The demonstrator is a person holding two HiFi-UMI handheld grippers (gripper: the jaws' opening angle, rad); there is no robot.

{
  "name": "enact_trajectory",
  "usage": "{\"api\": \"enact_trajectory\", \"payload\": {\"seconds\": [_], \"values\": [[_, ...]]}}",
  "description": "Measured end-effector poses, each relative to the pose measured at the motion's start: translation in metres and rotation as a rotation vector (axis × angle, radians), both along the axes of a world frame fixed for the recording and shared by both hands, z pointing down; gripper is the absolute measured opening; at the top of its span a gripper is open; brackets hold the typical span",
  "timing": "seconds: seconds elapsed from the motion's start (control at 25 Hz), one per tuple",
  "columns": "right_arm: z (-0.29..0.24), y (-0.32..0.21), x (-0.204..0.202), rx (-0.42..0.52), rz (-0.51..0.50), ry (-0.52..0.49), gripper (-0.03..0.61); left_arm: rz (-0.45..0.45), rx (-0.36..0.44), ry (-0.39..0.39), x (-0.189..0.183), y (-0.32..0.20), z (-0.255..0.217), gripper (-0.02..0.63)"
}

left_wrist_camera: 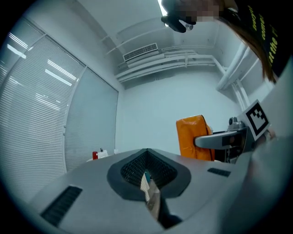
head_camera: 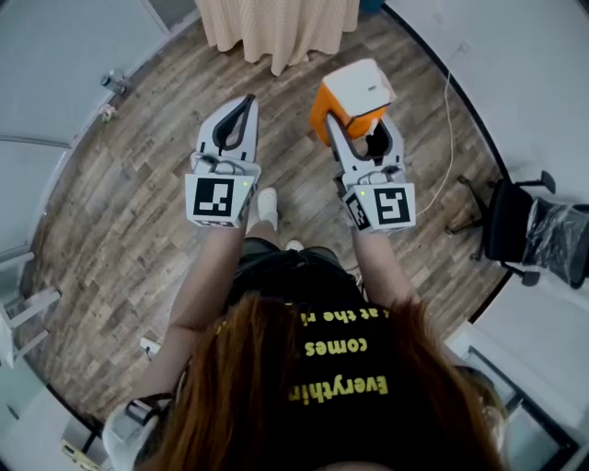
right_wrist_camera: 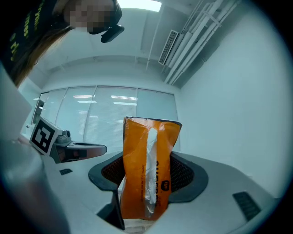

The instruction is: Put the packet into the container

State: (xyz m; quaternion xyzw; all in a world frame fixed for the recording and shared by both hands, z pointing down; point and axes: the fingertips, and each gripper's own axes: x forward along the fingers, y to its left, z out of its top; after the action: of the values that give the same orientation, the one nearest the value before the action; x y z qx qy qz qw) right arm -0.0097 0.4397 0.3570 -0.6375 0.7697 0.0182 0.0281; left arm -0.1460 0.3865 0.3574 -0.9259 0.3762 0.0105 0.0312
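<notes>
We see the orange plastic packet with a white strip down its face (head_camera: pixel 354 92) clamped in the right gripper (head_camera: pixel 363 126), whose jaws stand apart by the packet's width and press on its two sides. In the right gripper view the packet stands upright between the dark ribbed pads, its lower end down in the throat of the jaws and its top end clear above them. It is held in the air over the brown wood-plank floor (head_camera: pixel 120 230) and touches nothing but those jaws.

The left gripper (head_camera: pixel 247 101) is beside it at about the same height, a little apart, with its jaws closed together. In its own view a thin pale sliver shows at the seam where they meet, and we cannot tell what it is. That view also shows the orange packet off to the right, in the other gripper.

Each gripper carries its white cube with black square markers (head_camera: pixel 219 198) at the near end. Below them are the person's black T-shirt with yellow lettering (head_camera: pixel 340 354) and a white shoe (head_camera: pixel 267 207). A beige pleated curtain (head_camera: pixel 276 28) hangs at the top of the head view, a black office chair (head_camera: pixel 511 225) stands at the right, and a thin white cable (head_camera: pixel 448 138) runs along the floor near it.
</notes>
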Motion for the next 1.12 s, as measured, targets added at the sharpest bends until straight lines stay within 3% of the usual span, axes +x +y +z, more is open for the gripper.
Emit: {"api": "enact_trajectory", "payload": {"seconds": [0.28, 0.64, 1.12], "values": [[-0.011, -0.075, 0.011, 0.022, 0.047, -0.010, 0.272, 0.060, 0.025, -0.001, 0.018, -0.075, -0.010, 0.000], [-0.004, -0.161, 0.029, -0.001, 0.068, -0.014, 0.272, 0.079, -0.017, 0.010, 0.043, -0.165, -0.003, 0.000], [-0.015, -0.297, 0.094, 0.013, -0.039, 0.000, 0.272, 0.009, -0.006, 0.012, 0.120, -0.293, -0.003, 0.000]]}}
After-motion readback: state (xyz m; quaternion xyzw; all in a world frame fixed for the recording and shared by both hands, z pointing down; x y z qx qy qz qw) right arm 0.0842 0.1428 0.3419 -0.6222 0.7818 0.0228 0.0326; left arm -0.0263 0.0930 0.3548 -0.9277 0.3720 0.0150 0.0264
